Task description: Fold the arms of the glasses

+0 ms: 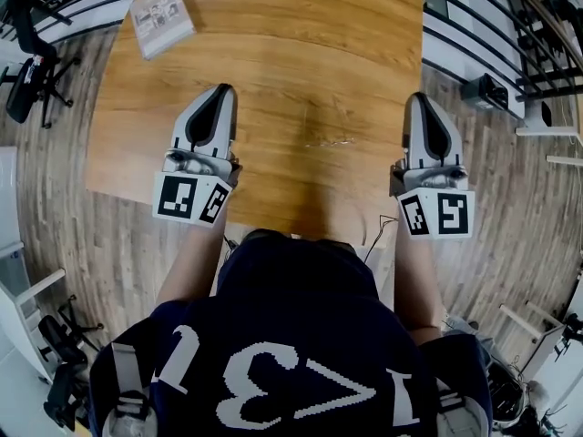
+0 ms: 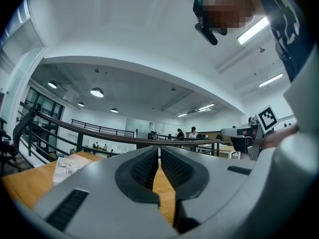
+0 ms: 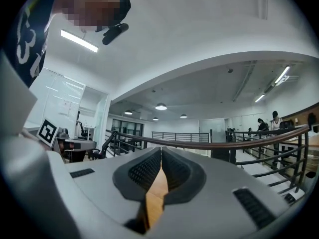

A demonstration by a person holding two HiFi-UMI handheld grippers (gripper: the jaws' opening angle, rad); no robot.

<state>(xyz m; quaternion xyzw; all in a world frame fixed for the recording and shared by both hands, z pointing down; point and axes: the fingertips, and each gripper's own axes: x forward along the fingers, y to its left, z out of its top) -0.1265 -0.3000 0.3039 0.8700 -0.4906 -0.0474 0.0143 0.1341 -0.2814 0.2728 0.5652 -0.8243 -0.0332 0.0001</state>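
A thin, pale pair of glasses (image 1: pixel 329 141) lies on the wooden table (image 1: pixel 301 44), between my two grippers and closer to the right one; its arms are too faint to make out. My left gripper (image 1: pixel 221 90) hovers over the table's left part, shut and empty. My right gripper (image 1: pixel 417 99) hovers near the table's right edge, also shut with nothing held. In the left gripper view the jaws (image 2: pixel 159 149) meet at their tips, and in the right gripper view the jaws (image 3: pixel 161 150) do the same. Neither gripper view shows the glasses.
A grey booklet (image 1: pixel 162 16) lies at the table's far left corner, also seen in the left gripper view as a booklet (image 2: pixel 67 167). Railings (image 1: pixel 492 25) run beyond the table's right side. An office chair (image 1: pixel 32 62) stands on the floor at left.
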